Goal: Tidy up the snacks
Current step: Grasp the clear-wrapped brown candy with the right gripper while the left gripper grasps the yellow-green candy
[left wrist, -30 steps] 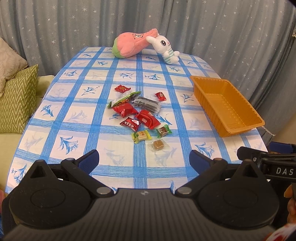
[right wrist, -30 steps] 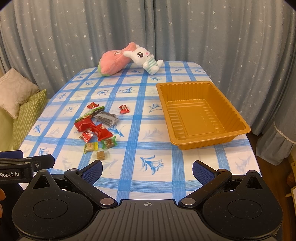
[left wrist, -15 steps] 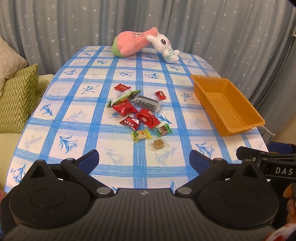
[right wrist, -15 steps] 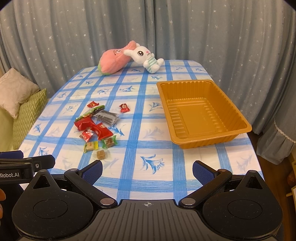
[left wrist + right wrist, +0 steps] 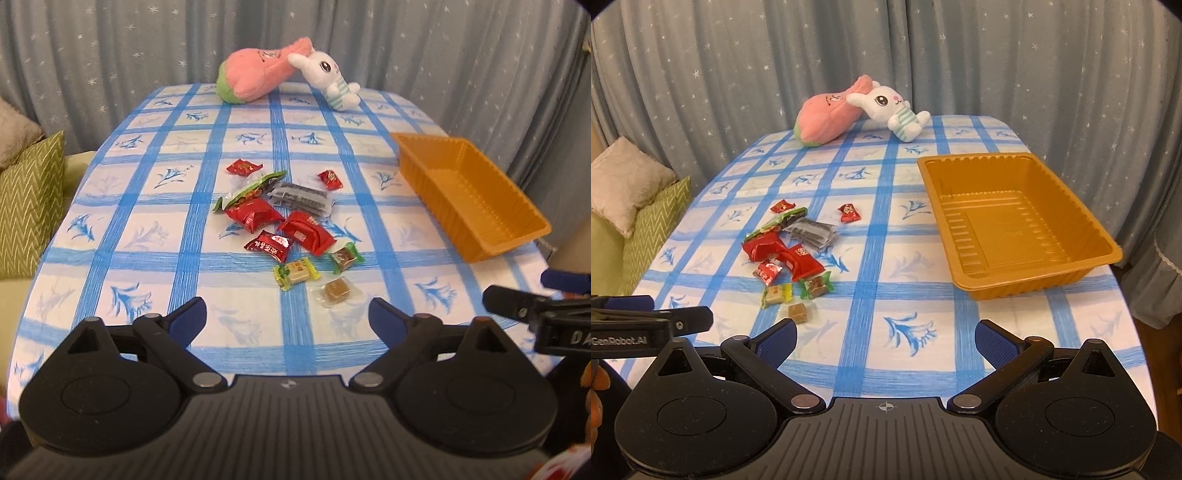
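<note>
Several wrapped snacks lie in a loose cluster mid-table: red packets [image 5: 255, 216], a dark packet [image 5: 303, 195], a green-ended candy [image 5: 345, 256], a yellow-green candy [image 5: 295, 272] and a brown candy in clear wrap [image 5: 335, 288]. The same cluster [image 5: 786, 254] shows to the left in the right wrist view. An empty orange tray [image 5: 1015, 229] stands at the right of the table, also the tray [image 5: 476, 221]. My left gripper [image 5: 288, 317] hovers just short of the brown candy, its jaws closing with nothing between them. My right gripper [image 5: 885, 334] is open over bare cloth, between the snacks and the tray.
The table has a blue-checked cloth [image 5: 147, 229]. A pink plush [image 5: 255, 75] and a white bunny plush [image 5: 325, 79] lie at the far end. Cushions [image 5: 26, 206] sit on a sofa at the left. Grey curtains hang behind. The tray's near corner is close to the table's right edge.
Both grippers have sunk and moved forward toward the table, so snacks and tray look nearer. The left jaws have narrowed a little. No snack has moved.
</note>
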`<state>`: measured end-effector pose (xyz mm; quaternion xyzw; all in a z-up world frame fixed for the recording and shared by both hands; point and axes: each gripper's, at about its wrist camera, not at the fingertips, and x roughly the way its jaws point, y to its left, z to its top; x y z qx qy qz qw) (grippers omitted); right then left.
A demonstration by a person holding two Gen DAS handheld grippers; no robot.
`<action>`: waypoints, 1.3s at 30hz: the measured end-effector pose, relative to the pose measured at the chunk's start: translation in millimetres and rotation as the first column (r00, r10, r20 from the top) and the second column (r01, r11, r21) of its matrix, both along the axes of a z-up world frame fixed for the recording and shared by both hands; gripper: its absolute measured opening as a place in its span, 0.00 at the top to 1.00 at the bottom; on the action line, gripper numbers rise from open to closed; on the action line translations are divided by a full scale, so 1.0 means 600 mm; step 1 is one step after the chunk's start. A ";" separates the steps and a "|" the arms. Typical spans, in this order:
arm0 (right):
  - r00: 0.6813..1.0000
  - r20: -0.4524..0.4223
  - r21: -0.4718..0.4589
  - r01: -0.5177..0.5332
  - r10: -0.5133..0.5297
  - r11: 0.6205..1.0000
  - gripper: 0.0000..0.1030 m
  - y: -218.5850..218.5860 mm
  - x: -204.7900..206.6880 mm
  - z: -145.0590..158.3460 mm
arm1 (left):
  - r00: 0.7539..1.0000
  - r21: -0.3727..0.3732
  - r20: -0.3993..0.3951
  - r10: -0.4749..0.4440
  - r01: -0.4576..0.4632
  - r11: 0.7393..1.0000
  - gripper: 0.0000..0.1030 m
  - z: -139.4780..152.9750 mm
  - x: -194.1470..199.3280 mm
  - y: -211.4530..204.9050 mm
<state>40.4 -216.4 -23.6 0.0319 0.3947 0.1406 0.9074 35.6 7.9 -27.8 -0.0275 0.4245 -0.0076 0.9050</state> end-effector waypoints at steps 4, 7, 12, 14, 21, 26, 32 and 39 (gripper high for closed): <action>1.000 0.004 0.011 -0.021 0.021 1.000 0.07 0.009 0.019 -0.018 | 0.998 0.012 -0.040 -0.052 0.053 0.999 0.17 -0.030 0.037 0.012; 0.999 -0.007 0.018 -0.051 0.051 0.999 0.17 0.024 0.037 -0.038 | 0.993 0.033 -0.062 -0.104 0.106 0.994 0.22 -0.048 0.062 0.024; 0.993 -0.015 0.022 -0.114 0.114 0.993 0.28 0.063 0.058 -0.070 | 0.976 0.051 -0.093 -0.198 0.204 0.978 0.33 -0.074 0.103 0.046; 0.990 -0.018 0.030 -0.142 0.142 0.989 0.32 0.080 0.065 -0.086 | 0.967 0.057 -0.100 -0.233 0.239 0.969 0.34 -0.082 0.117 0.054; 0.970 -0.018 -0.031 -0.243 0.242 0.970 0.42 0.149 0.088 -0.134 | 0.940 0.053 -0.106 -0.325 0.332 0.942 0.38 -0.107 0.149 0.073; 0.953 -0.011 -0.133 -0.300 0.302 0.945 0.42 0.182 0.103 -0.167 | 0.935 0.035 -0.099 -0.339 0.344 0.938 0.38 -0.122 0.158 0.084; 0.934 0.023 -0.180 -0.346 0.356 0.921 0.42 0.193 0.120 -0.175 | 0.938 -0.017 -0.075 -0.338 0.338 0.941 0.38 -0.129 0.159 0.096; 0.920 0.013 -0.140 -0.387 0.393 0.911 0.61 0.200 0.135 -0.171 | 0.923 -0.036 -0.055 -0.380 0.379 0.925 0.38 -0.131 0.154 0.085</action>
